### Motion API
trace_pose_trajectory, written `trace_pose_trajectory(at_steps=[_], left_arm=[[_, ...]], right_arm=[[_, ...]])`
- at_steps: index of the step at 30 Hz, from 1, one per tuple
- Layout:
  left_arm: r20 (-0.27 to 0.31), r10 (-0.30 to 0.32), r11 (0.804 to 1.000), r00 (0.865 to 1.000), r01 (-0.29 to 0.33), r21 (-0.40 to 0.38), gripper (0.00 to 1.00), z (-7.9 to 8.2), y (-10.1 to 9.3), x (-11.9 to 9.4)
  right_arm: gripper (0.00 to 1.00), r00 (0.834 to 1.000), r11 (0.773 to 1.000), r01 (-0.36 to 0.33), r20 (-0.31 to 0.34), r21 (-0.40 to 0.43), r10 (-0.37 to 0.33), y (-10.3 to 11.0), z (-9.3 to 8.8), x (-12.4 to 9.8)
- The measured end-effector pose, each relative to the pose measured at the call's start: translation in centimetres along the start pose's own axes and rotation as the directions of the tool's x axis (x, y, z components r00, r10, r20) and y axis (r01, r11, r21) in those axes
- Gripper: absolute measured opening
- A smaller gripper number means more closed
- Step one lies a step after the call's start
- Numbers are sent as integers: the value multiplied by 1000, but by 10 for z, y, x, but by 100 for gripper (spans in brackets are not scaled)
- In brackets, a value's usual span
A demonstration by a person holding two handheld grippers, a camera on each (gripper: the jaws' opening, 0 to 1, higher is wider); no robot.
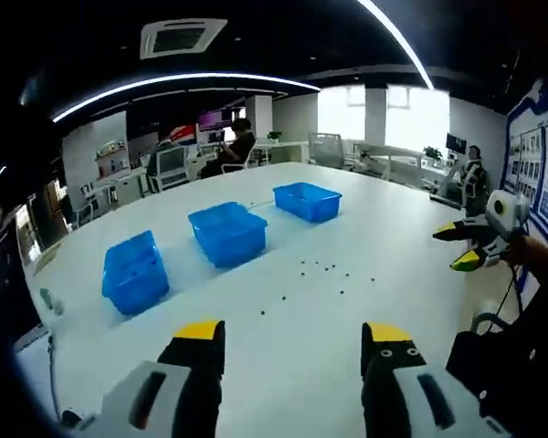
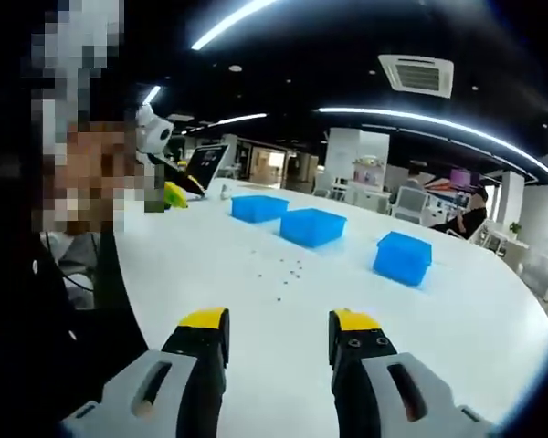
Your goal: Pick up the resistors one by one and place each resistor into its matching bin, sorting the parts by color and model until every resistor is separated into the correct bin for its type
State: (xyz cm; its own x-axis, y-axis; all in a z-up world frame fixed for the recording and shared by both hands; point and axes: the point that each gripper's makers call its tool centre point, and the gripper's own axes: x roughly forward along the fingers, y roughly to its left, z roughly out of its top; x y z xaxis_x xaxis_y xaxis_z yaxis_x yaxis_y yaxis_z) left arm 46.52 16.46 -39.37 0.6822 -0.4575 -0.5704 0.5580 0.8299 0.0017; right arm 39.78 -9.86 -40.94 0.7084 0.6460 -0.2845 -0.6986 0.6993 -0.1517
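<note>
Three blue bins stand in a row on the white table (image 1: 365, 237): a near one (image 1: 135, 271), a middle one (image 1: 227, 233) and a far one (image 1: 308, 201). Several tiny dark resistors (image 1: 324, 272) lie loose on the table in front of the bins. My left gripper (image 1: 294, 342) hovers open above the near table, empty, short of the resistors. My right gripper (image 1: 458, 246) is held out at the right, its yellow-tipped jaws apart. In the right gripper view the same bins (image 2: 312, 226) and resistors (image 2: 288, 271) lie ahead of my open, empty right gripper (image 2: 280, 328). The left gripper (image 2: 175, 190) shows at the left.
The table's near edge curves past on the left (image 1: 50, 310). A person (image 1: 237, 146) sits at a desk beyond the table, and another (image 1: 470, 178) sits at the far right. Office chairs and monitors line the back. A laptop (image 2: 205, 166) stands at the table's far end.
</note>
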Motion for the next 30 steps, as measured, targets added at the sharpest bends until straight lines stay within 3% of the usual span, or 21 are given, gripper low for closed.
trace_pose_trajectory(at_steps=[9, 13, 15, 20, 30], left_arm=[[-120, -59, 998, 991, 60, 4, 53, 8, 1, 29], [-185, -110, 993, 977, 100, -61, 49, 8, 1, 43], [-230, -105, 994, 967, 93, -59, 48, 5, -5, 47], [-318, -103, 995, 942, 99, -30, 41, 0, 4, 62], [-421, -102, 995, 901, 101, -25, 30, -15, 7, 92]], right_arm=[[49, 1000, 1000, -22, -20, 16, 22, 5, -7, -3], [49, 1000, 999, -24, -18, 27, 24, 5, -9, -6], [49, 999, 999, -25, -20, 30, 26, 6, -11, -7], [49, 999, 999, -26, -23, 40, 27, 5, -15, -8], [48, 999, 998, -18, -31, 63, 20, 4, -23, -13]])
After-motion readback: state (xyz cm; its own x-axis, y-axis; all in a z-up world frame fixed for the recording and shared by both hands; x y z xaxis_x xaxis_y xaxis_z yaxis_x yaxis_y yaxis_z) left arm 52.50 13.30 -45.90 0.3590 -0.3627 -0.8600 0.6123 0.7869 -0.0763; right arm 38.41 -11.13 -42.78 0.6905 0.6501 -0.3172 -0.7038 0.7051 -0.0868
